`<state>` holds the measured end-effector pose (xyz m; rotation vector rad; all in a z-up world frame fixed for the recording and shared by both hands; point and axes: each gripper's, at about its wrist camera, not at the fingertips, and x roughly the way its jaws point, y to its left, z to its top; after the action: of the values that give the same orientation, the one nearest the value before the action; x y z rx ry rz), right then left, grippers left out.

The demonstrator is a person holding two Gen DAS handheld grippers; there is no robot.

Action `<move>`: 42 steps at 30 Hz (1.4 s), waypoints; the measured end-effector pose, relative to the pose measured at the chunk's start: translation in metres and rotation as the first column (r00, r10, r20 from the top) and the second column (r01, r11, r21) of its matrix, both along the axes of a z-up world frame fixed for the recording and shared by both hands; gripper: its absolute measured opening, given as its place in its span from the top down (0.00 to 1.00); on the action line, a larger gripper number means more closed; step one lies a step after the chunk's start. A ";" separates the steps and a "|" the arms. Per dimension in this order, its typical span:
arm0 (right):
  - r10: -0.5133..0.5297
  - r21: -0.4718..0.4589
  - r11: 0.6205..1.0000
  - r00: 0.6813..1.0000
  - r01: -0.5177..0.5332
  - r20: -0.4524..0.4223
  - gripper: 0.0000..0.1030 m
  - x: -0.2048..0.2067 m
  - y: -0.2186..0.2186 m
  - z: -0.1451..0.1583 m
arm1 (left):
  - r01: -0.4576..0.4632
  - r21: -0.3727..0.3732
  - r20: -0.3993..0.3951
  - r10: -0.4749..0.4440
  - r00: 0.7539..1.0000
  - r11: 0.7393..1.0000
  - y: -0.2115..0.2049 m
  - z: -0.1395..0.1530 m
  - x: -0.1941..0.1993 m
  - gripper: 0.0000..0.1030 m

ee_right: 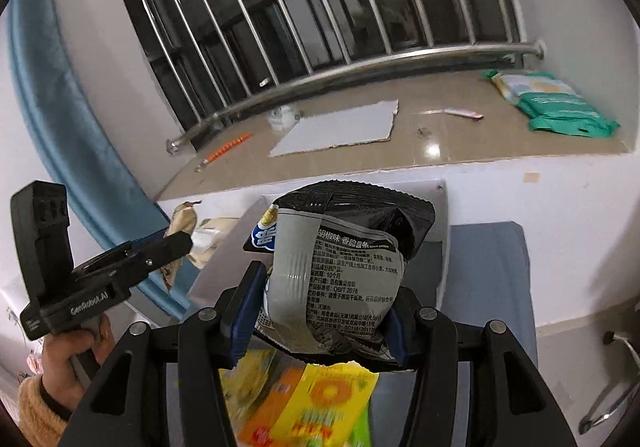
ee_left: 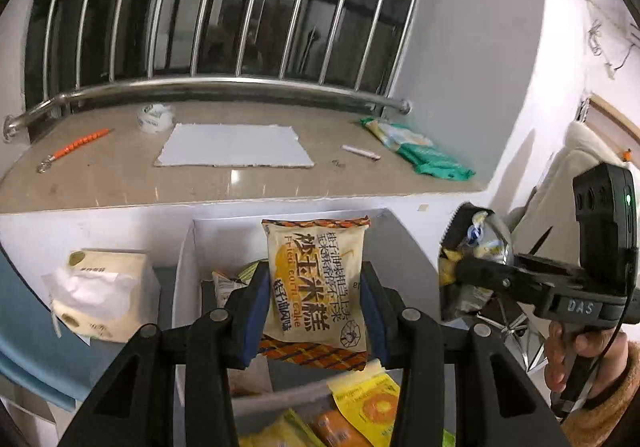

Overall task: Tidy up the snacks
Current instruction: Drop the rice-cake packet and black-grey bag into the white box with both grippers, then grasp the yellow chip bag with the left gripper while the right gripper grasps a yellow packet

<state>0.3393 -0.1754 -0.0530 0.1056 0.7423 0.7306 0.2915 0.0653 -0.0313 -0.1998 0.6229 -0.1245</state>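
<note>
Cream fried corn cake packet [ee_left: 316,283] clamped in my left gripper [ee_left: 316,311], black-and-grey chip bag [ee_right: 336,279] in my right gripper [ee_right: 320,319]; both lifted clear for sorting, I judge.

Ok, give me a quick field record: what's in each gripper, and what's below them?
left gripper: shut on fried corn cake packet, held upright
right gripper: shut on black and silver chip bag, crumpled
below: yellow snack packet and orange snack packet, lying loose
white box: open, behind the corn cake packet
window ledge: white sheet, green wipes pack
</note>
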 end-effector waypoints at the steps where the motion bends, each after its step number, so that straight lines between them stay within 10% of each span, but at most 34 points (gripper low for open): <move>1: -0.009 -0.008 1.000 1.000 0.009 -0.010 0.44 0.009 0.002 -0.003 | -0.004 0.005 -0.012 0.004 1.000 1.000 -0.001 -0.004 0.005 0.54; 6: -0.040 -0.031 0.999 0.996 0.038 -0.080 0.40 0.047 0.012 -0.020 | 0.003 0.019 -0.069 -0.001 0.998 1.000 0.000 -0.019 0.023 0.42; 8: -0.043 -0.043 0.998 0.995 0.039 -0.089 0.17 0.055 0.015 -0.024 | -0.033 0.044 -0.093 0.037 0.995 0.999 0.004 -0.024 0.023 0.00; 9: -0.063 -0.055 0.997 0.994 0.058 -0.092 0.00 0.058 0.014 -0.027 | -0.051 0.050 -0.090 0.055 0.994 0.997 0.006 -0.026 0.022 0.00; 28: -0.018 -0.089 0.996 0.990 0.030 0.138 0.00 -0.054 -0.026 0.012 | -0.003 0.092 -0.020 0.005 1.000 0.996 0.000 -0.007 -0.086 0.00; 42: -0.036 -0.025 0.999 0.998 0.037 0.060 0.00 -0.213 -0.090 -0.065 | -0.041 -0.034 -0.015 0.041 0.999 0.999 -0.025 -0.058 -0.244 0.00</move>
<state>0.1268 -0.2655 -0.1175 0.0734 0.6912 0.6861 0.0477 0.0399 -0.0898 -0.2471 0.6305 -0.0946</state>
